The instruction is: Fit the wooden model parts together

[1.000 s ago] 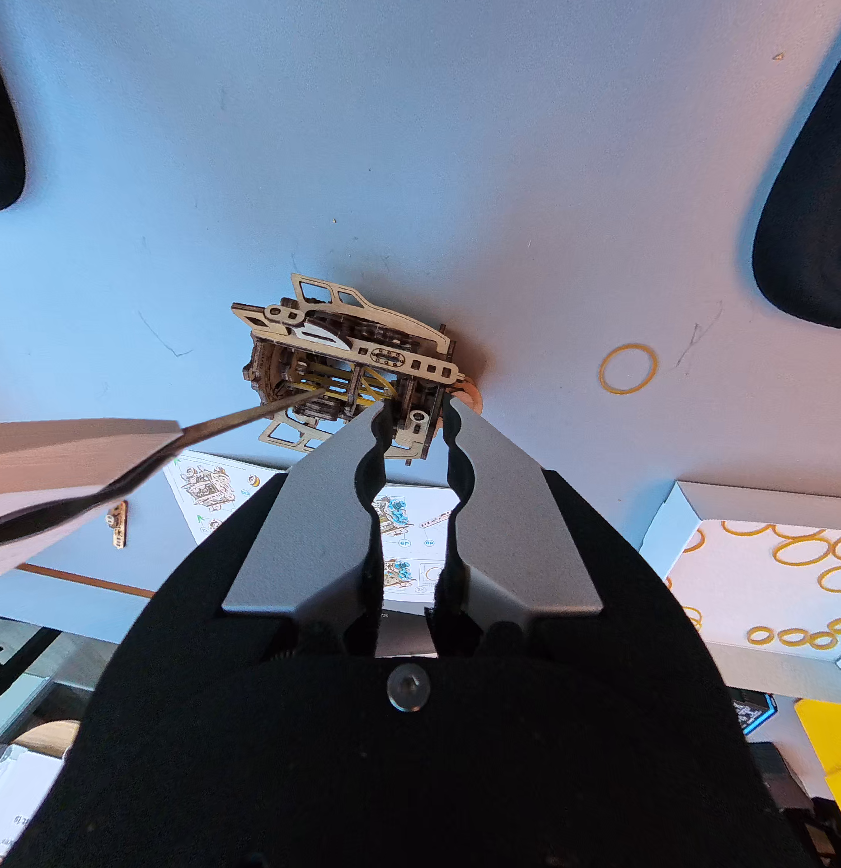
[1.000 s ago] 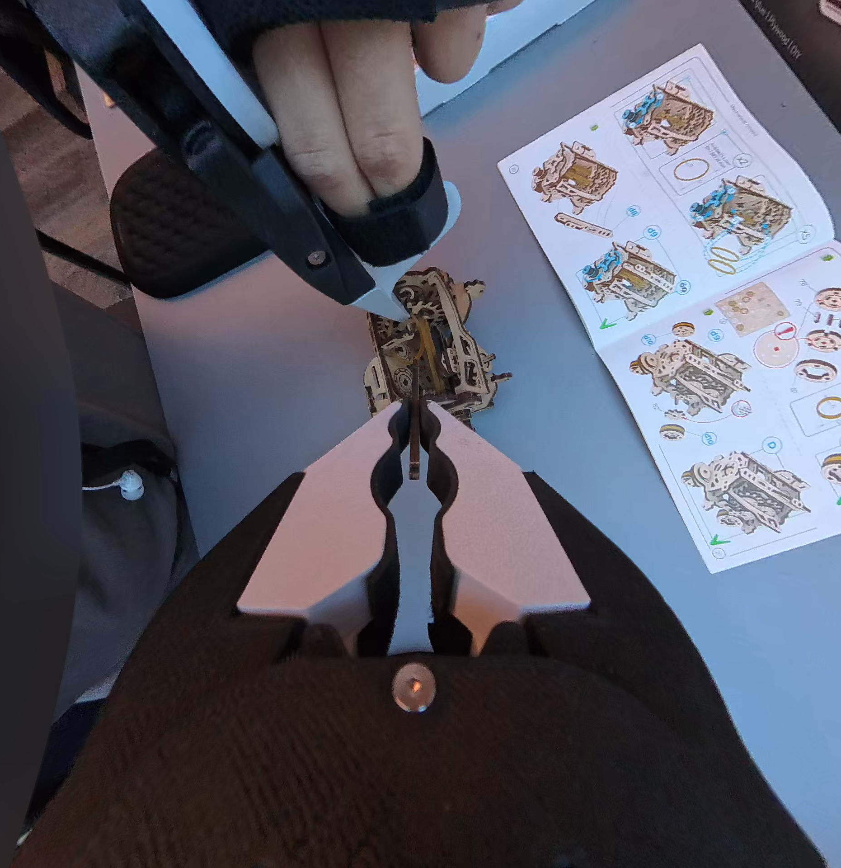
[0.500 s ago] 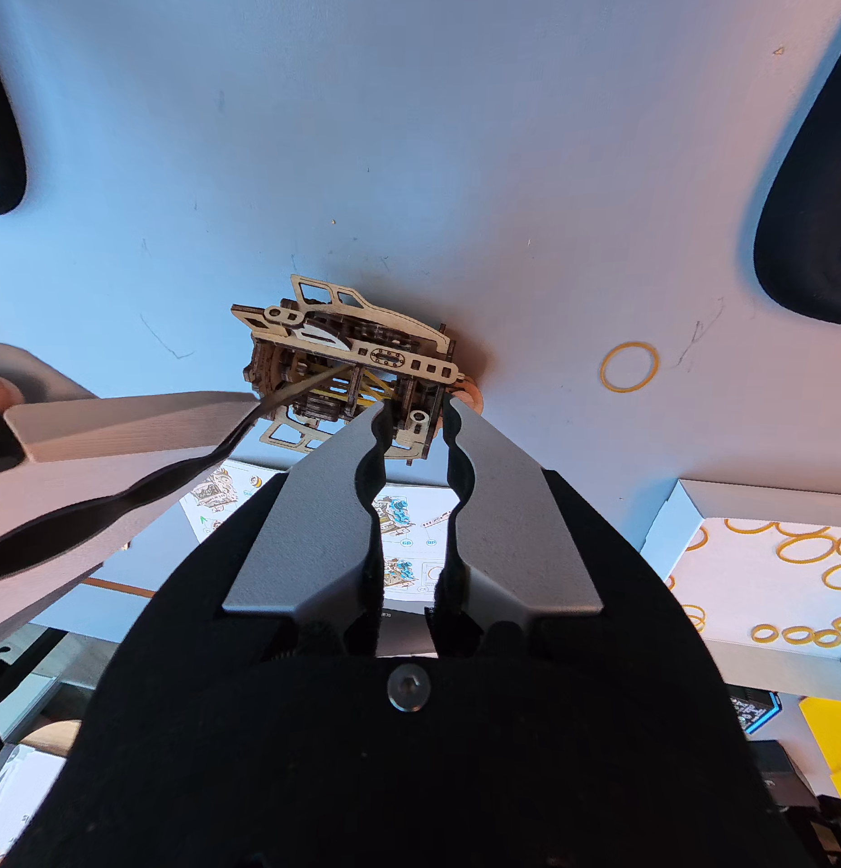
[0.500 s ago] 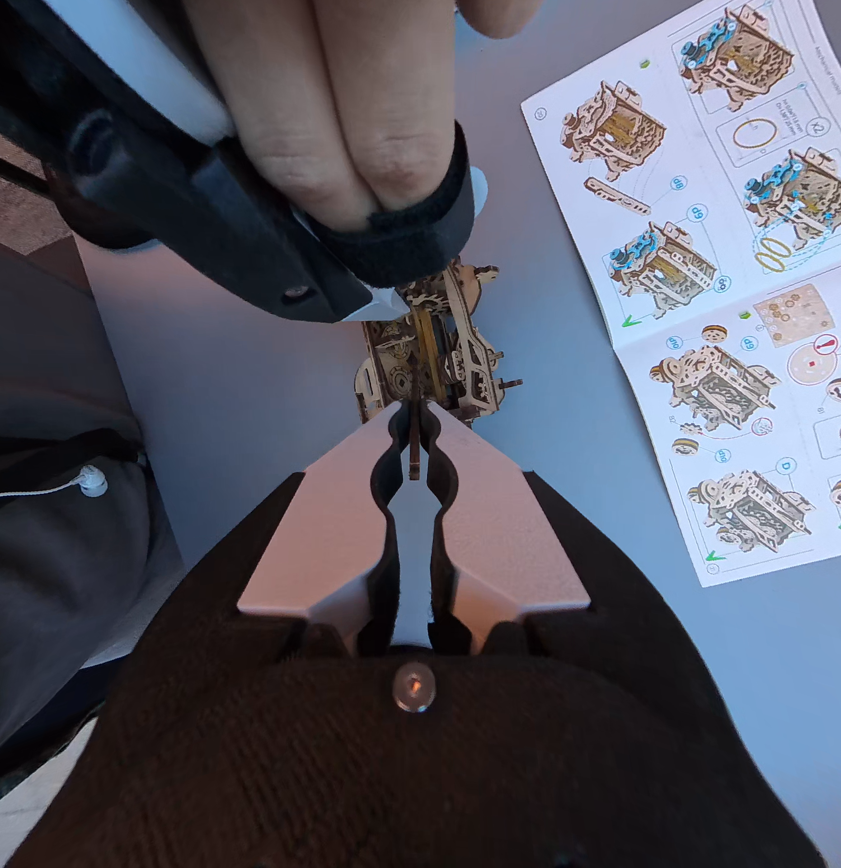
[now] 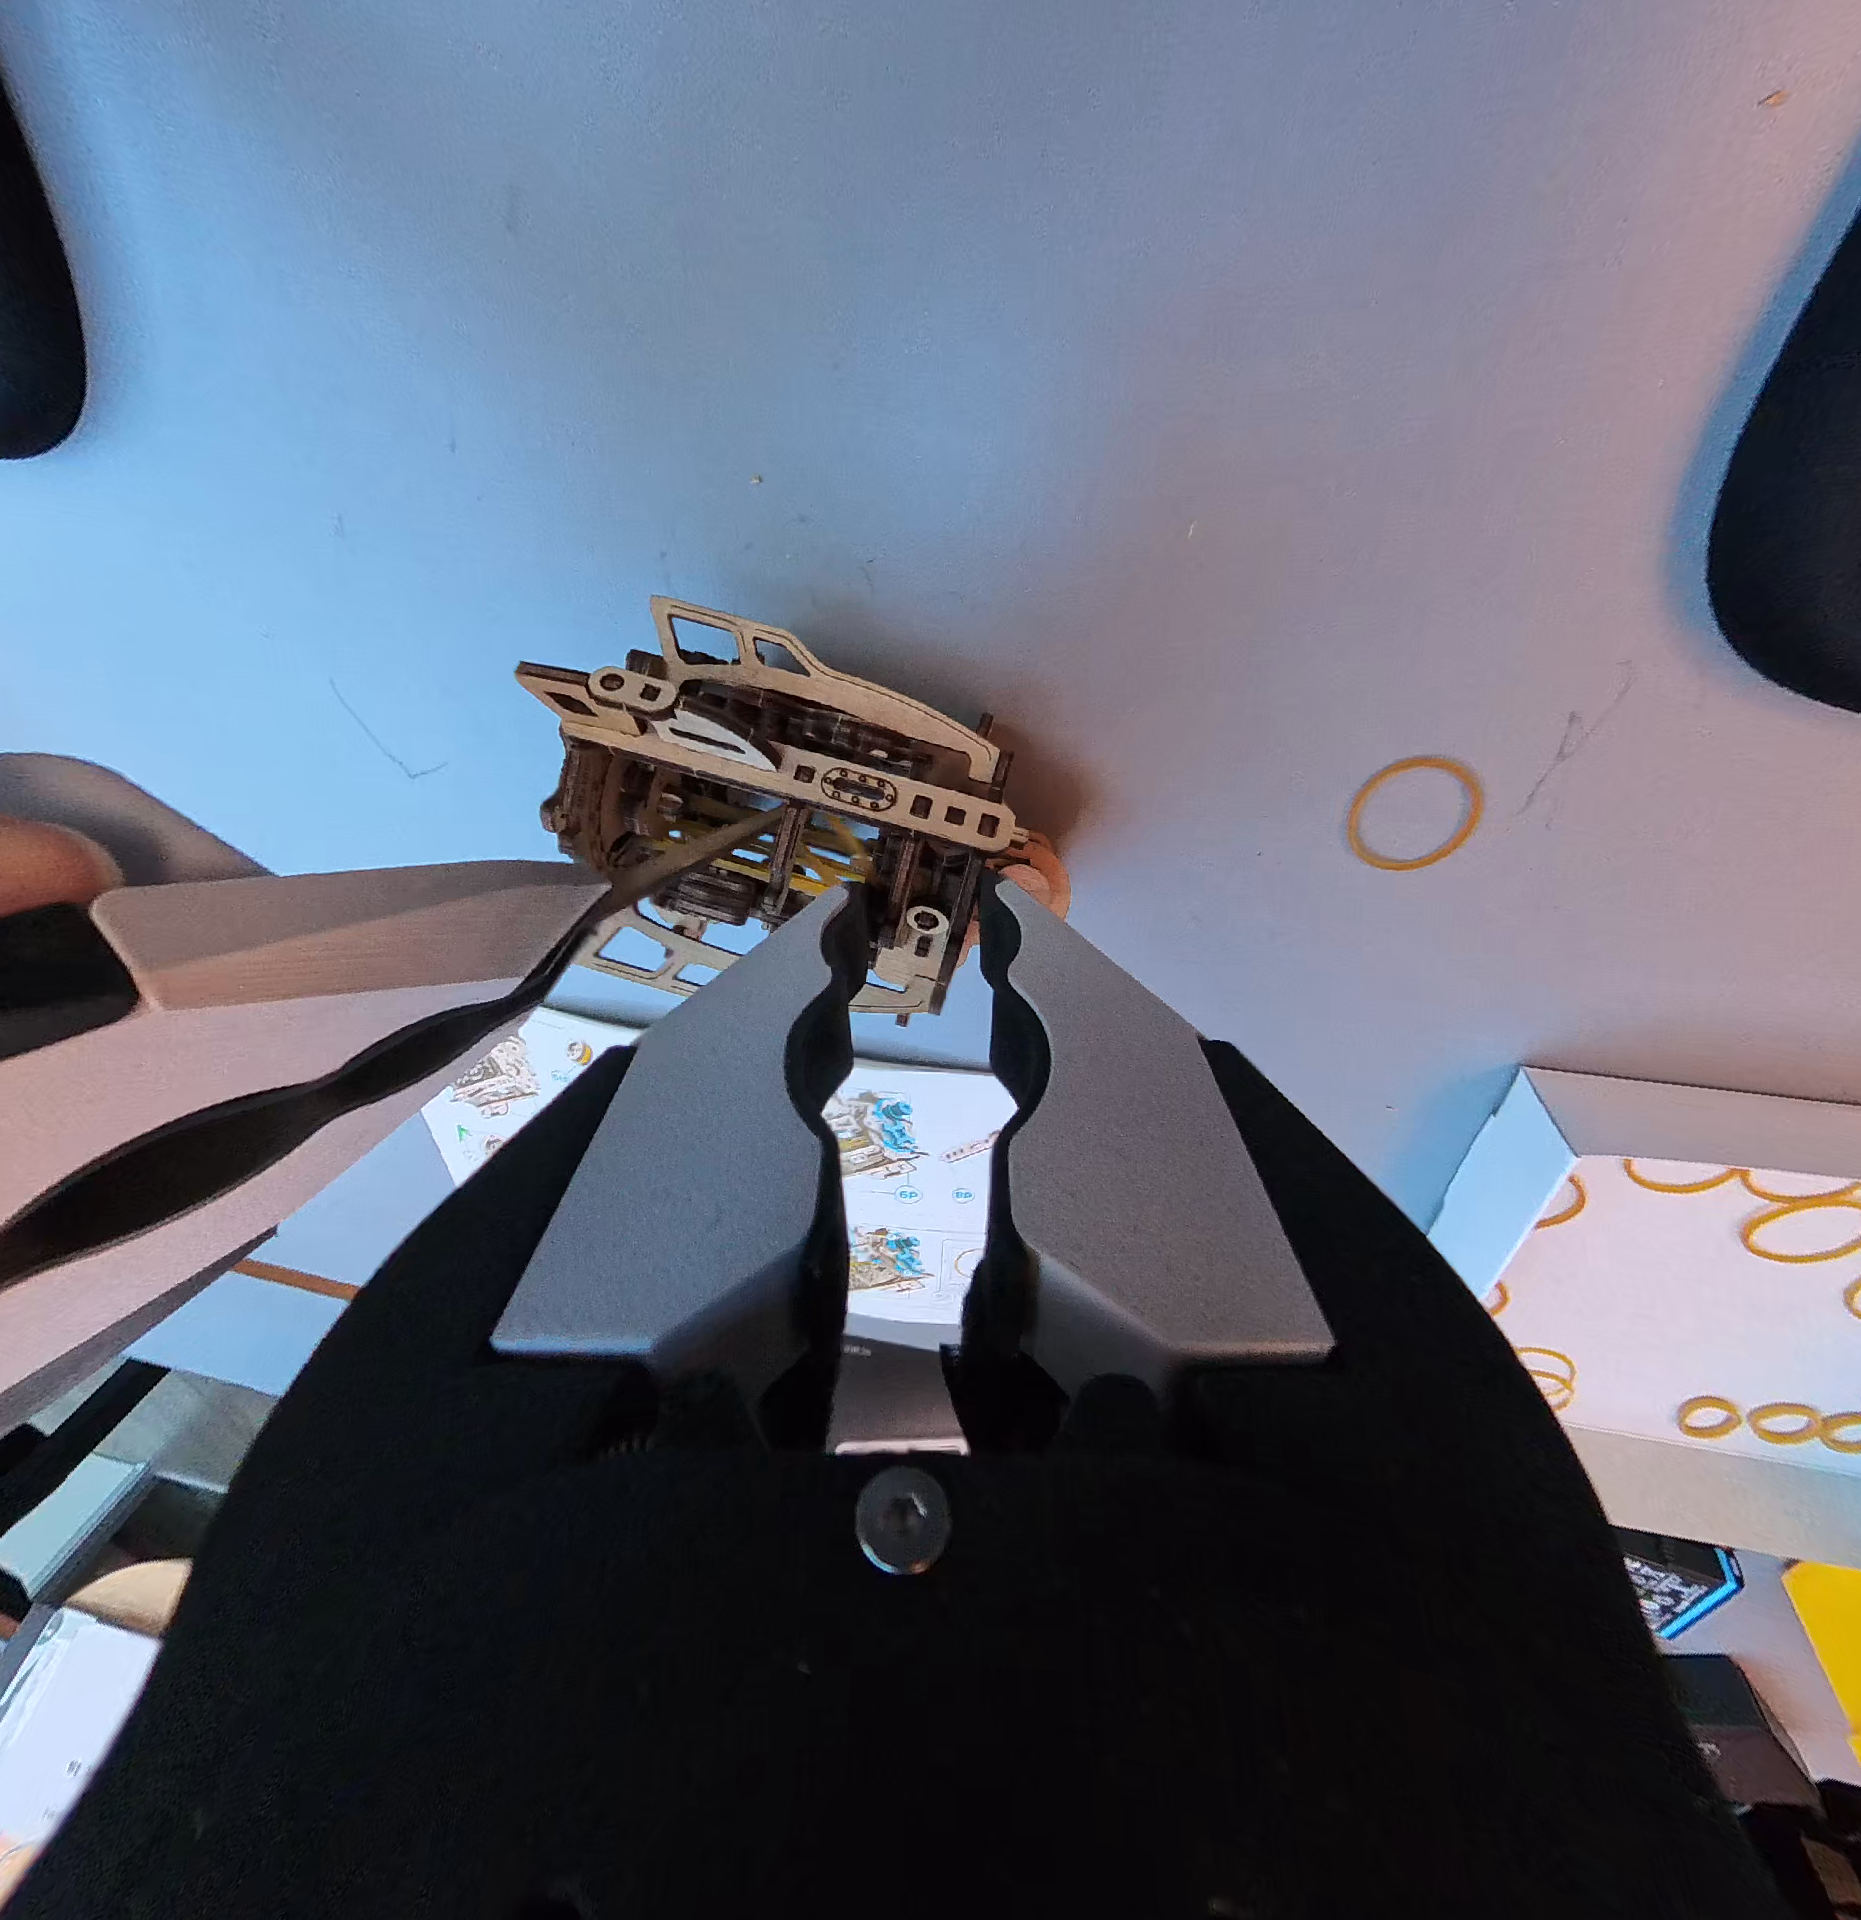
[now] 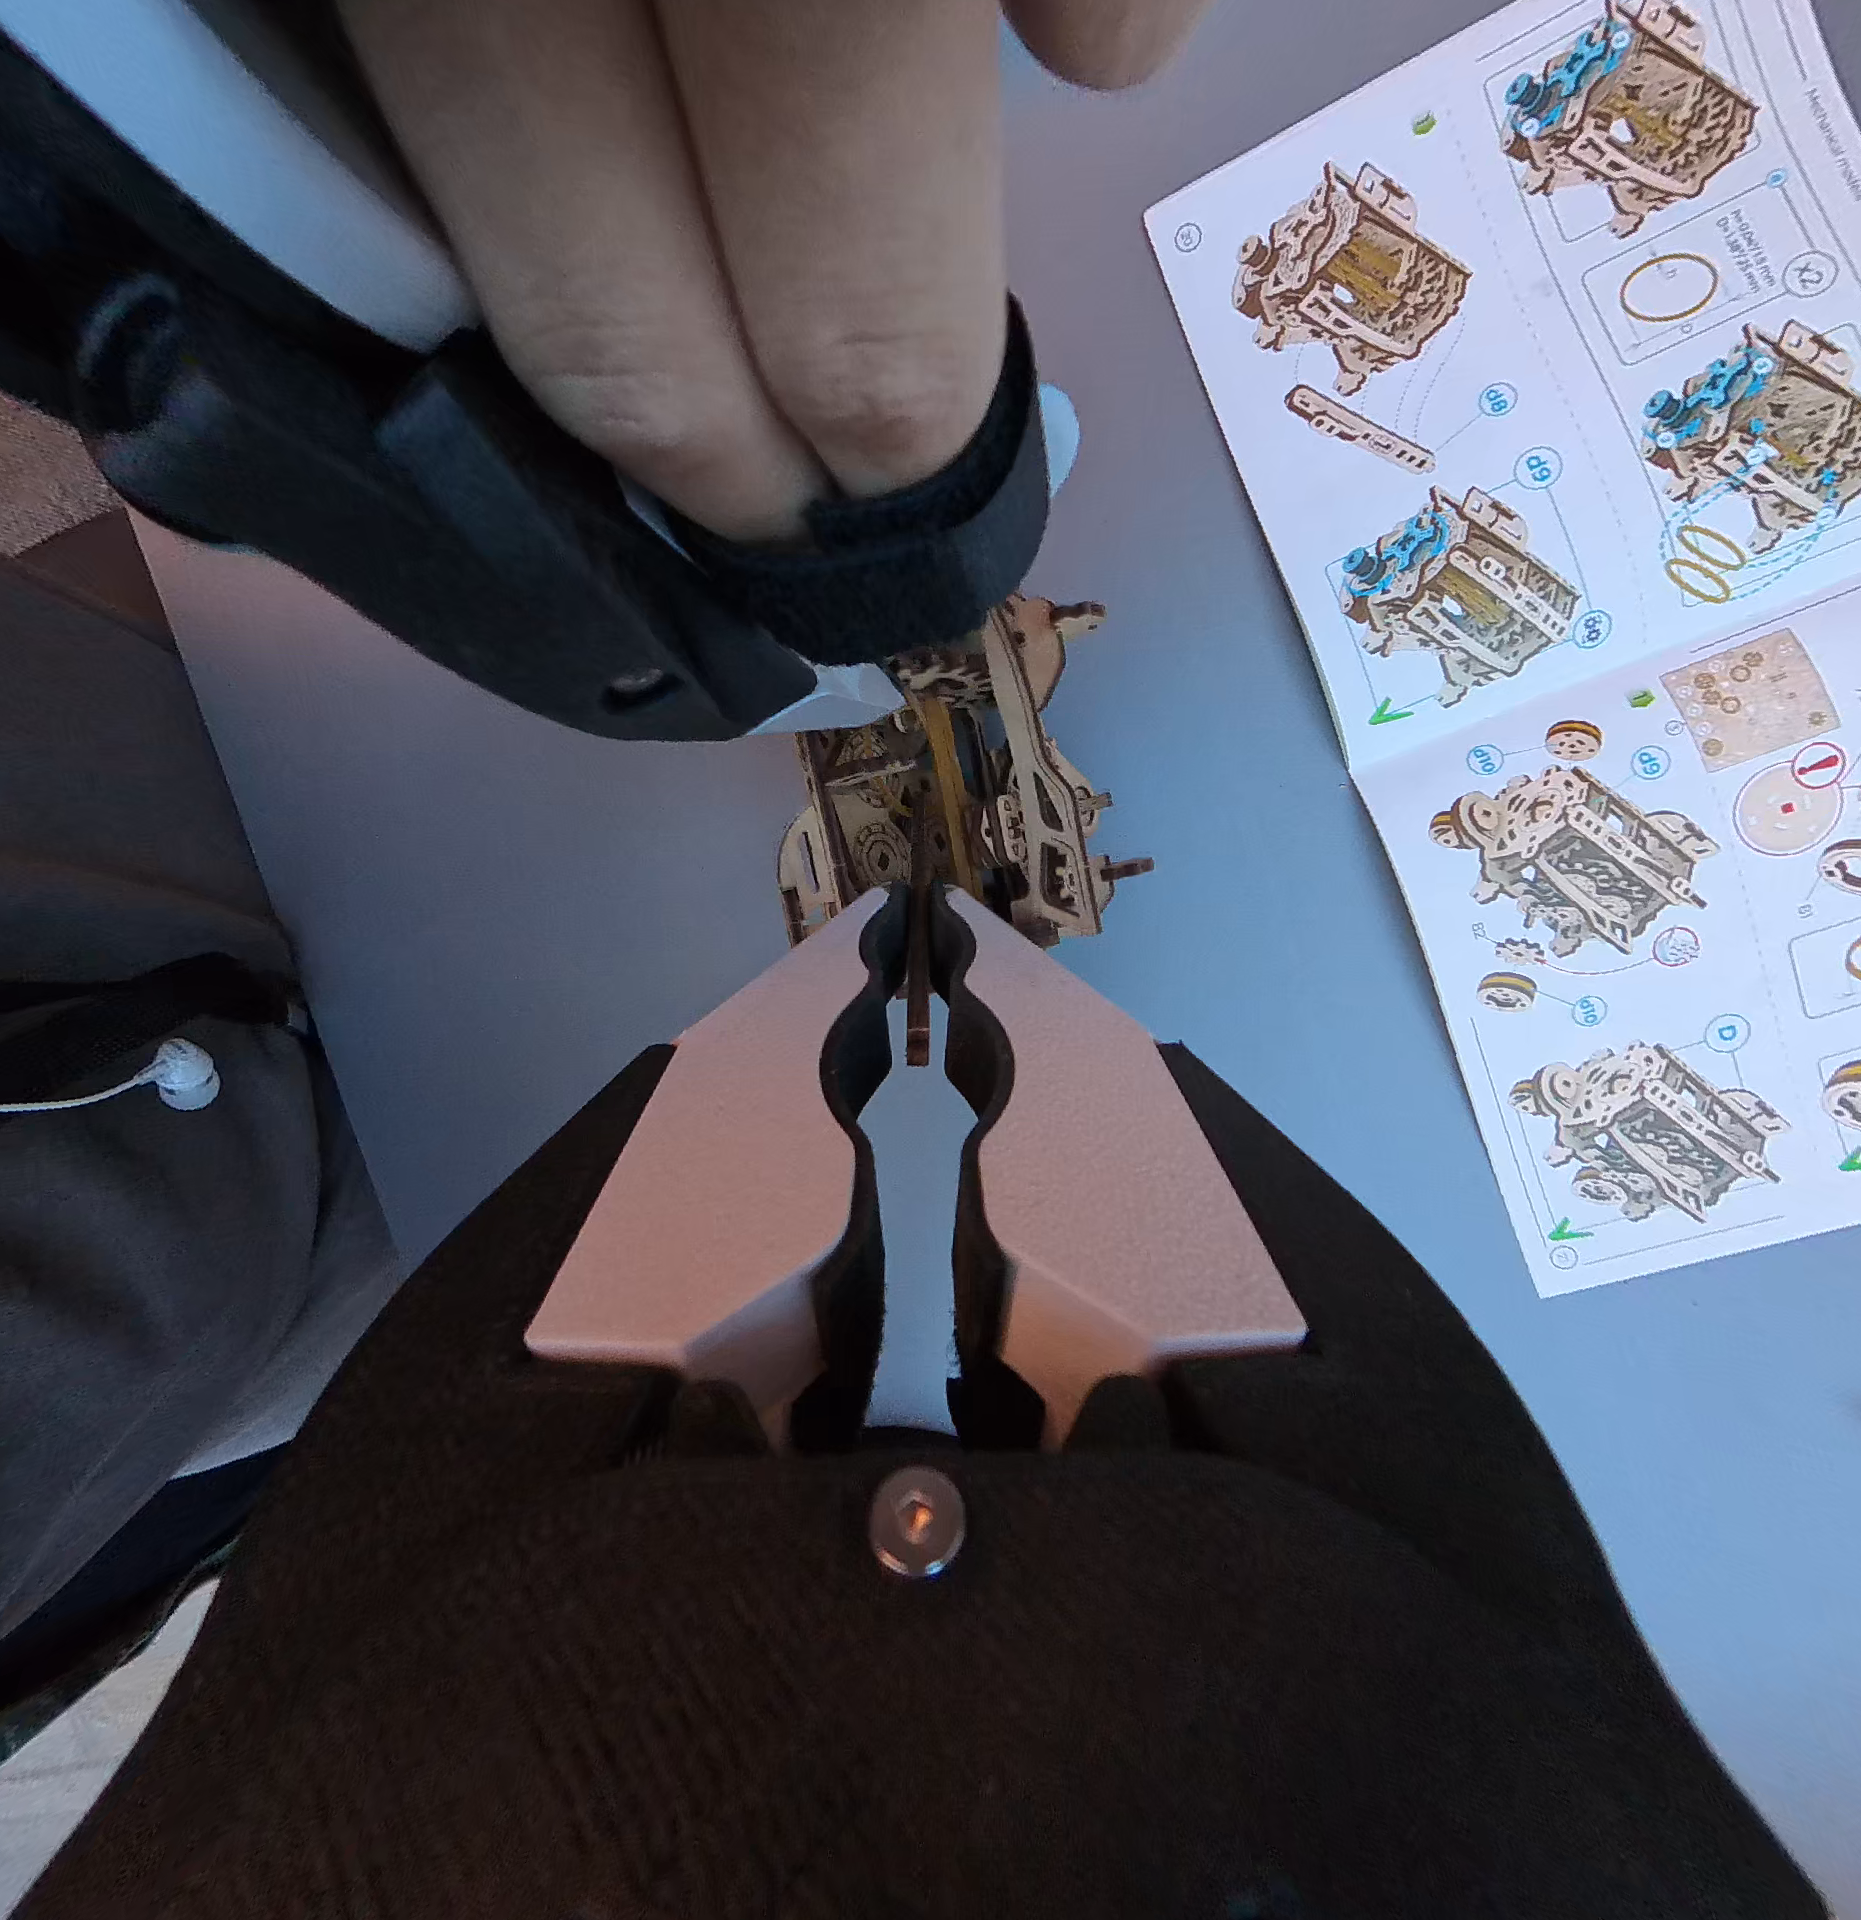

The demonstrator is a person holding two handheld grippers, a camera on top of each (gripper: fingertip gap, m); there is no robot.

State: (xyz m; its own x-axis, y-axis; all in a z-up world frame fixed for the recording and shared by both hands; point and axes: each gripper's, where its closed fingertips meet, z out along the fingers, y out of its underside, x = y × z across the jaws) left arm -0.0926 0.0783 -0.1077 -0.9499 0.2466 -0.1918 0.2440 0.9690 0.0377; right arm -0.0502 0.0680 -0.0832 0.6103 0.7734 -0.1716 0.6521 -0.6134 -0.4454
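Observation:
The wooden model (image 5: 791, 769), a slotted frame with gears and yellow rubber bands inside, stands on the grey table (image 5: 1009, 364). My left gripper (image 5: 915, 904) is shut on the model's near end and holds it. My right gripper (image 6: 913, 904) is shut on a thin wooden strip (image 6: 917, 1023), edge-on between the pads. The strip's tip (image 5: 697, 847) reaches into the model's open side among the rubber bands. In the right wrist view the model (image 6: 1040, 831) lies just past my fingertips. The left gripper (image 6: 864, 701) and a hand cover its far end.
An open instruction sheet (image 6: 1591, 727) lies right of the model. A loose yellow rubber band (image 5: 1414, 810) lies on the table. A white box (image 5: 1528, 1153) holds several rubber bands. Black chair backs (image 5: 1819, 520) stand at the table's far edge.
My right gripper has moved forward, closer to the model, and the strip's tip has gone further into its open side. The left gripper and the model have stayed still.

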